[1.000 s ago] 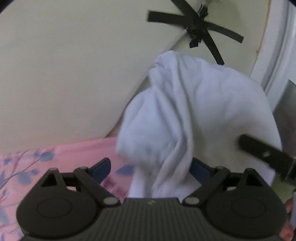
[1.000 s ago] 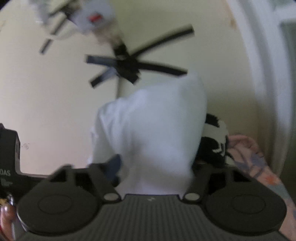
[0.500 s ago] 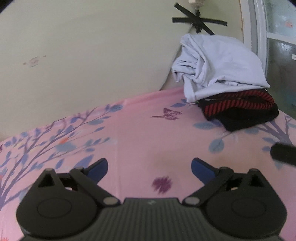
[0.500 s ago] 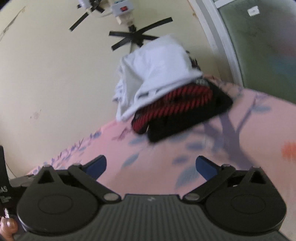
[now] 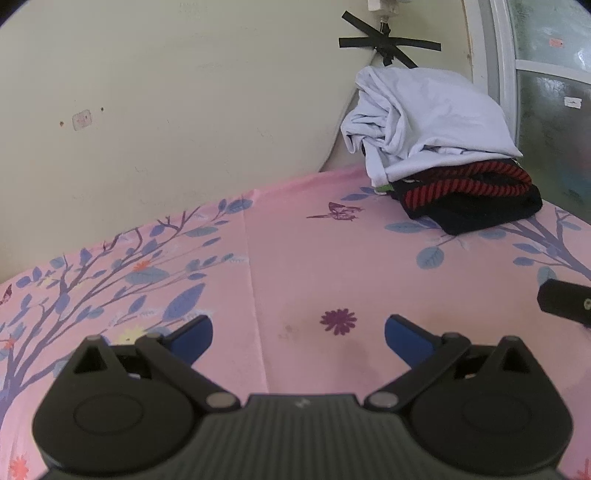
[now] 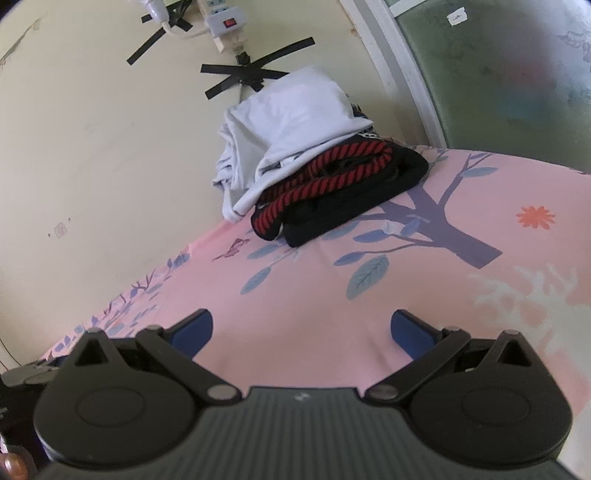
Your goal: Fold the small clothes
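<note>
A folded white garment (image 5: 436, 118) (image 6: 291, 118) lies on top of a pile in the far corner of the bed, against the wall. Under it are a red-and-black striped garment (image 5: 469, 181) (image 6: 321, 173) and a black one (image 5: 484, 214) (image 6: 354, 199). My left gripper (image 5: 298, 326) hovers open over the pink sheet, well short of the pile, with nothing between its blue fingers. My right gripper (image 6: 301, 319) is likewise open and holds nothing, back from the pile. A dark part of the right gripper (image 5: 565, 306) shows at the edge of the left wrist view.
The pink floral bedsheet (image 5: 295, 258) (image 6: 443, 280) covers the surface. A cream wall (image 5: 184, 110) runs behind it, with black tape crosses (image 6: 255, 74) and a power strip (image 6: 225, 18). A white-framed frosted window (image 6: 498, 66) stands at the right.
Both grippers have let go of the white garment, which now rests on the pile. Both have drawn back from the corner and lower over the sheet, jaws spread wide.
</note>
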Motion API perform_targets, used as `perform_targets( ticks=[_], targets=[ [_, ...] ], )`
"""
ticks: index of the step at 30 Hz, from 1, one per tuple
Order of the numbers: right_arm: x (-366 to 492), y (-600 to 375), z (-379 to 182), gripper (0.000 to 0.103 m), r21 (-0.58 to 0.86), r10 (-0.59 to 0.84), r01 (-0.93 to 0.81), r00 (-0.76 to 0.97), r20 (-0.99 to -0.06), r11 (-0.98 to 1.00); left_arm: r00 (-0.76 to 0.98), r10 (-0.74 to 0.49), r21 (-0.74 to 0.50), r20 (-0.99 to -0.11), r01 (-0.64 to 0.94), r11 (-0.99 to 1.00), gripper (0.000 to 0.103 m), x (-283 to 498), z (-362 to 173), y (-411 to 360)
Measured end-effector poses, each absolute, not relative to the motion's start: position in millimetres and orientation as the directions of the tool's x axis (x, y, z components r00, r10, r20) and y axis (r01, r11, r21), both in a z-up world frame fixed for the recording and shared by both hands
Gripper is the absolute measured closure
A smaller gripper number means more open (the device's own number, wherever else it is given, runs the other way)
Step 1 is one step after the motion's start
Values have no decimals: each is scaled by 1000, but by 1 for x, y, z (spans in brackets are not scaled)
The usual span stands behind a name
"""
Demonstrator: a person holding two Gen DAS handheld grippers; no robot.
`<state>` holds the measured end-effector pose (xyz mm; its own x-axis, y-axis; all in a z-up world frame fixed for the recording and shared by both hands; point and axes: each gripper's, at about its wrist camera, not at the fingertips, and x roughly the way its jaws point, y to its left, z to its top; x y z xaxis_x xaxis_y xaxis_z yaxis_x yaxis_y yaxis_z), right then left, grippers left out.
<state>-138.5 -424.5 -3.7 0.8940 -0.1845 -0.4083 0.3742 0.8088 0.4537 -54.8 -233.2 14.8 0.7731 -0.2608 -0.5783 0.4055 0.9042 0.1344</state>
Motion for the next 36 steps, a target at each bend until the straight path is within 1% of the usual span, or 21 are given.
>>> perform_targets(
  ticks=[5,10,17,31,36],
  targets=[
    [-140,-424,-4,6,453,-181,368,897,-404,812,758,-255,127,-600,405,906,0,-52,13,-234],
    [-143,-417,-1,6,433,-174,335,913,-369,837,765,-251,137,-593,404,904,0,-55,14,-234],
    [-146,-416,0,6,435,-167,318,922,-350,843,775,-237,148,-586,390,909,0,-55,14,-235],
    [-145,-417,0,6,445,-143,293,929,-341,846,788,-222,165,-575,377,912,0,-57,16,-236],
    [-144,-417,0,6,445,-142,292,929,-340,846,782,-212,161,-587,369,915,0,-55,16,-236]
  ],
)
